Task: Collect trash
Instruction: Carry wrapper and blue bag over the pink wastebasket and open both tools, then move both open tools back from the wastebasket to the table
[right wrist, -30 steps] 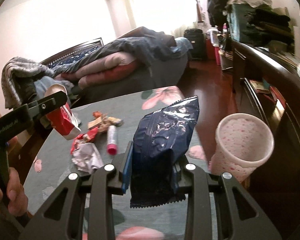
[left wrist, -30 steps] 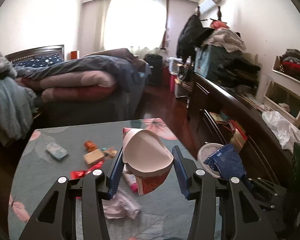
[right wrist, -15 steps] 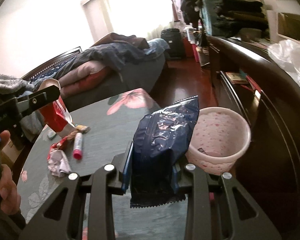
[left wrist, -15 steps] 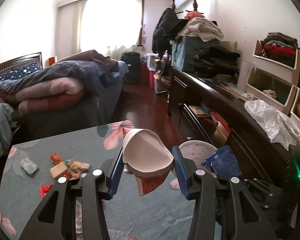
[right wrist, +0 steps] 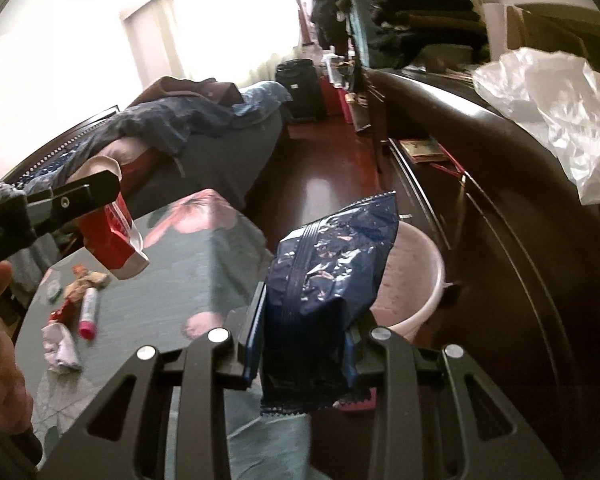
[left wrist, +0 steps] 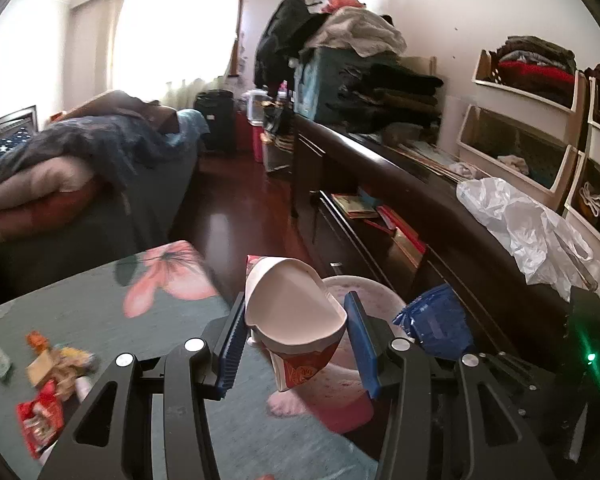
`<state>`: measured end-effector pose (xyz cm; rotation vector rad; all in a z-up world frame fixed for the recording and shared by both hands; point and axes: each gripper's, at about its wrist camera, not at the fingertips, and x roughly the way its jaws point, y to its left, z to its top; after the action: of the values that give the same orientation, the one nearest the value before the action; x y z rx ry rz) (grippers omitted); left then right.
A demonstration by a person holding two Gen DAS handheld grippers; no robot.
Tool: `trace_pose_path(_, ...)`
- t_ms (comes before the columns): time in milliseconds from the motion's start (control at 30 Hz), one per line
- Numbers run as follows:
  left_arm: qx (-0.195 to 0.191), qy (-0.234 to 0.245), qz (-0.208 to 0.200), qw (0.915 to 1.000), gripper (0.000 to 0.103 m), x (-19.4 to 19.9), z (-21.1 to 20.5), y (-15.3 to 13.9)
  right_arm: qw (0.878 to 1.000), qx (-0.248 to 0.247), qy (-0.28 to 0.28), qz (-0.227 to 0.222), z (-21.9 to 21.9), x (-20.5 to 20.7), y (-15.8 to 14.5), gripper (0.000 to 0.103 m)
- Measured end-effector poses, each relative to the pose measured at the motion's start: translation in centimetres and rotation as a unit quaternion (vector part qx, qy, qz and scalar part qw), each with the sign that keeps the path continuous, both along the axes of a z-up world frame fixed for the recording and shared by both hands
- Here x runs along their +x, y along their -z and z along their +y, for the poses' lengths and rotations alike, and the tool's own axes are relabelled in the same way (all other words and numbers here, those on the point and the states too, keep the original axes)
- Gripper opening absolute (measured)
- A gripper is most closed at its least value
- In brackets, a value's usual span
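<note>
My left gripper (left wrist: 294, 344) is shut on a crushed red and white paper cup (left wrist: 296, 320), held above the table edge just left of the pink trash bin (left wrist: 374, 292). My right gripper (right wrist: 304, 344) is shut on a dark blue foil snack bag (right wrist: 328, 276), held over the near rim of the pink bin (right wrist: 416, 280). The blue bag also shows in the left wrist view (left wrist: 436, 320). The red cup and left gripper show in the right wrist view (right wrist: 108, 236). Loose wrappers (left wrist: 52, 372), a pink tube (right wrist: 89, 312) and a crumpled tissue (right wrist: 62, 348) lie on the table.
The table has a grey floral cloth (left wrist: 100, 308). The bin stands on the floor between the table and a long dark sideboard (left wrist: 440, 208) with a white plastic bag (left wrist: 528, 224) on it. A bed (left wrist: 80, 160) with quilts lies beyond. My hand (right wrist: 0, 360) shows at left.
Both grippers have swung right, away from the table's middle and toward the pink bin, each still holding its item. The bin now lies directly beyond both.
</note>
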<state>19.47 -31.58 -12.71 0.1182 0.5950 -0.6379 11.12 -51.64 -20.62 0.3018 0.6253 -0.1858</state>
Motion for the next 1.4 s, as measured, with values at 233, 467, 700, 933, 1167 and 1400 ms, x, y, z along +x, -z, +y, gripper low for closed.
trace_pose_path(233,0.009,0.033,0.011,0.9994,0.048,2.4,-4.5,1.7,1.000,0.014,0.022,0.015,-3.4,2.7,2.2,0.032)
trace_pose_path(467,0.019,0.052,0.035,0.9979,0.048,5.3,-8.9,4.0,0.999,0.013,0.033,0.029,-5.6,5.4,4.2,0.032)
trace_pose_path(700,0.019,0.054,0.073,0.9957,0.048,9.0,-11.9,6.4,0.998,0.019,0.046,0.042,-7.7,8.2,6.7,0.032)
trace_pose_path(933,0.007,0.053,0.074,0.9958,0.079,10.9,-13.1,7.0,0.998,0.007,0.048,0.049,-8.3,10.4,8.7,0.046)
trace_pose_path(1167,-0.016,0.038,0.072,0.9965,0.088,10.9,-11.3,5.7,0.997,-0.016,0.055,0.047,-7.7,10.1,9.0,0.063)
trace_pose_path(1400,-0.021,0.015,0.052,0.9983,0.089,9.1,-7.9,3.9,0.998,-0.009,0.045,0.044,-6.6,8.7,7.3,0.069)
